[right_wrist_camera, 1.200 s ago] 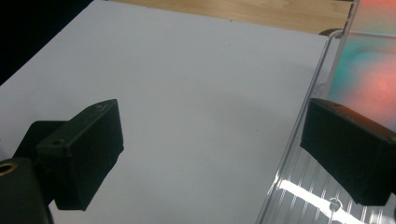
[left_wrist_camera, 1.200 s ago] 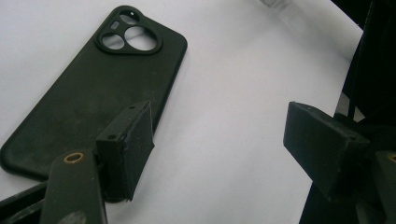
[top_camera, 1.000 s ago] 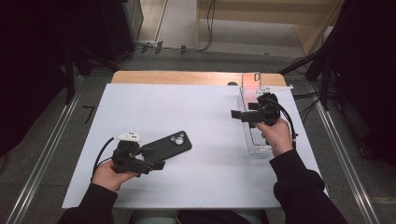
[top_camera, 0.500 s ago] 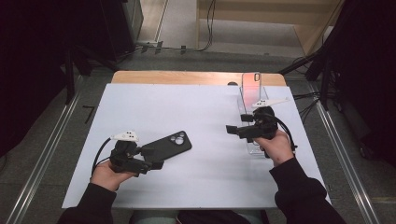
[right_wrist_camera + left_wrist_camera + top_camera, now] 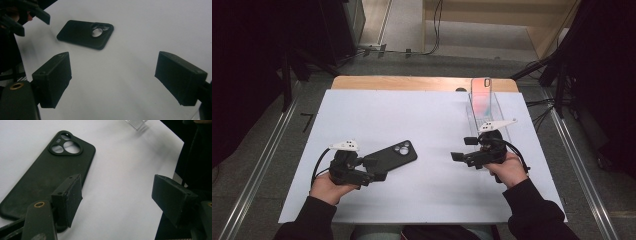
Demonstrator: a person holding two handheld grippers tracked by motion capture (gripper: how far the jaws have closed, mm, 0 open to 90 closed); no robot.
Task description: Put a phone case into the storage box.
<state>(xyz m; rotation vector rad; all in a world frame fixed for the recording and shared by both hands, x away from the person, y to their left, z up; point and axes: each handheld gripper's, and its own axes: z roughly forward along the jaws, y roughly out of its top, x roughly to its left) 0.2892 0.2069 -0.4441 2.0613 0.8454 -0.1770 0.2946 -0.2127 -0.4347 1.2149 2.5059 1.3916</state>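
Observation:
A black phone case (image 5: 392, 154) lies flat on the white table, camera cut-outs facing up. My left gripper (image 5: 374, 169) rests open at the case's near-left end. In the left gripper view one pad (image 5: 71, 195) hangs over the edge of the case (image 5: 50, 167) while the other is over bare table, and nothing is pinched. My right gripper (image 5: 462, 149) points left toward the case from the right side of the table. Its jaws have just been closing a little but stand open with nothing between them. From the right gripper (image 5: 112, 72) the case (image 5: 85, 33) is seen a short way ahead.
A clear tray (image 5: 501, 114) stands at the back right, just behind my right hand, holding a pinkish phone (image 5: 482, 97). A wooden strip (image 5: 412, 83) edges the far side of the table. White tabletop (image 5: 432, 180) lies between the two grippers.
My right gripper has moved from beside the tray toward the near side and a little left, lower over the table. The left hand and the case have stayed put.

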